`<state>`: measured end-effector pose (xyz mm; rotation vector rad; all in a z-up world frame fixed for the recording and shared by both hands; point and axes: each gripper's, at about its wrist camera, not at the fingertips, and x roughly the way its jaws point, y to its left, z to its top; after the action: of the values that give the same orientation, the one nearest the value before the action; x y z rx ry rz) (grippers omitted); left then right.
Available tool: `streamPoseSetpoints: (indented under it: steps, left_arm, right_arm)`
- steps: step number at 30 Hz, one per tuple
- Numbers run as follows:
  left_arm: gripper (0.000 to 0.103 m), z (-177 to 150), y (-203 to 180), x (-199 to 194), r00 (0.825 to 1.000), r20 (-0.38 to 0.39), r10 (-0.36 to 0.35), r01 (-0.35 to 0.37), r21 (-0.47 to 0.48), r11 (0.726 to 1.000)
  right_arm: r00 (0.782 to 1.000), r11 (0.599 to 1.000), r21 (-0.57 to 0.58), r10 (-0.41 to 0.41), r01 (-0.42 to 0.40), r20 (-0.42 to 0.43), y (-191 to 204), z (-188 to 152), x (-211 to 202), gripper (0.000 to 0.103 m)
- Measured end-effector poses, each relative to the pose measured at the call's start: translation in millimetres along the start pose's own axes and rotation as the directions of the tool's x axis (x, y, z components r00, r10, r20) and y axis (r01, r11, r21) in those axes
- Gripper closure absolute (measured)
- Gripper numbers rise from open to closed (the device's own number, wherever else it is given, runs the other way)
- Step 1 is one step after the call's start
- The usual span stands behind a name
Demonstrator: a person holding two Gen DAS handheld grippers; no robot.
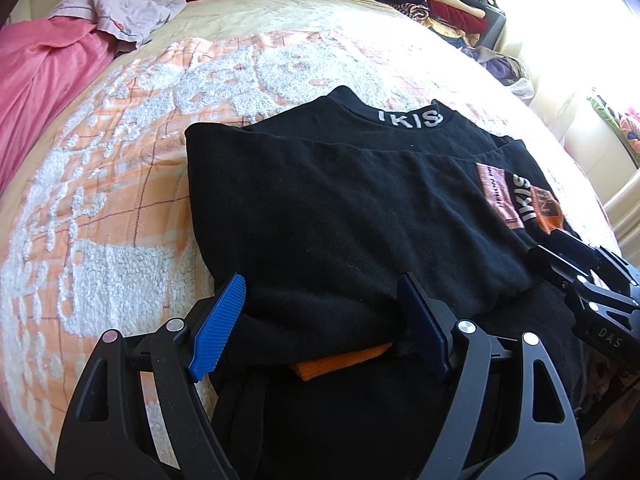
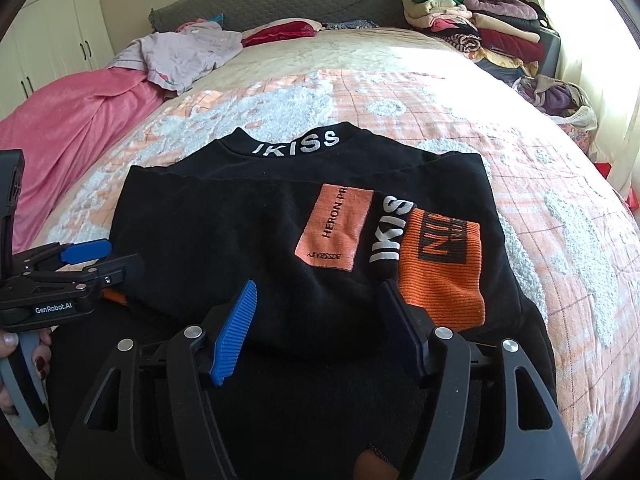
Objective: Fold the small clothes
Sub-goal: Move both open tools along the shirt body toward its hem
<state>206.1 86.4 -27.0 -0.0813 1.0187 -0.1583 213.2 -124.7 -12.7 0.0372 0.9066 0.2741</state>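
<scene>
Sweater [image 1: 340, 208], one, black, lies partly folded on the bed [image 1: 120, 200] toward its near edge, collar with white "IKISS" lettering pointing at the headboard [image 2: 280, 4]. Two sleeves folded over the body; one orange cuff [image 2: 440, 264] lies on top at the sweater's right side beside an orange patch [image 2: 334, 232], the other orange cuff [image 1: 344, 360] peeks out under the near fold. Left gripper [image 1: 324, 320]: jaws wide, straddling the near fold of the sweater without pinching it. Right gripper [image 2: 320, 328]: jaws wide too, set over the near hem, one jaw just beside the top orange cuff. Each gripper also shows at the edge of the other's view. One pink blanket [image 2: 68, 120] along the bed's left edge, one pale lilac garment [image 2: 180, 52] crumpled at the far left corner, one red cushion [image 2: 280, 30] against the headboard. One pile of folded clothes [image 2: 480, 20] stacked at the far right corner.
</scene>
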Motion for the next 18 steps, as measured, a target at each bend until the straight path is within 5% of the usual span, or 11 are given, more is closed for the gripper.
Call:
streamPoseSetpoints:
  steps: [3,18]
  left_arm:
    - [0.031,0.5,-0.6,-4.9,1.0,0.004,-0.007,0.007,-0.002,1.0]
    - [0.011,4.4,-7.2,-35.0,0.998,0.061,-0.002,0.002,-0.001,1.0]
  right_arm:
    - [1.0,1.0,0.014,-0.001,0.001,0.018,-1.9,-0.1,-6.8,0.027]
    - [0.996,0.999,0.053,-0.008,0.004,0.085,-8.9,0.7,-40.5,0.018]
